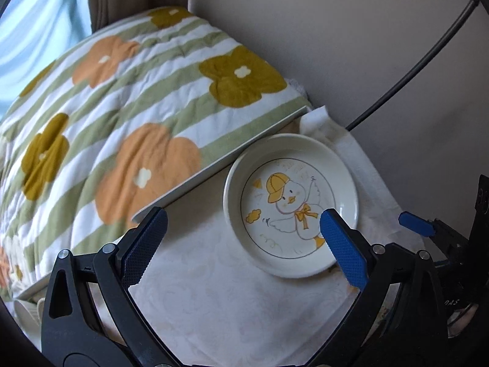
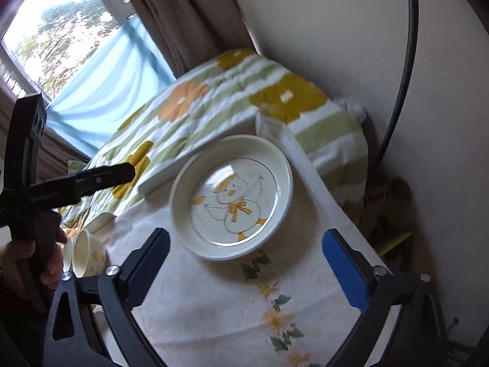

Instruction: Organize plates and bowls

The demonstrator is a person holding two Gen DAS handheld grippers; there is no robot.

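A white deep plate with a yellow-capped duck drawing (image 1: 292,205) lies flat on a white patterned tablecloth (image 1: 220,299); it also shows in the right wrist view (image 2: 232,198). My left gripper (image 1: 243,226) is open and empty, its right fingertip over the plate's near right rim. My right gripper (image 2: 246,244) is open and empty, just short of the plate's near edge. Two cream bowls (image 2: 82,252) lie on their sides at the table's left edge, below the left gripper's body (image 2: 61,189).
A floral striped quilt (image 1: 122,116) covers the bed behind the table. A flat white board (image 1: 220,162) lies between quilt and plate. A white wall (image 1: 351,46) and a black cable (image 1: 412,70) stand at the right. The right gripper's blue tip (image 1: 417,223) shows at the far right.
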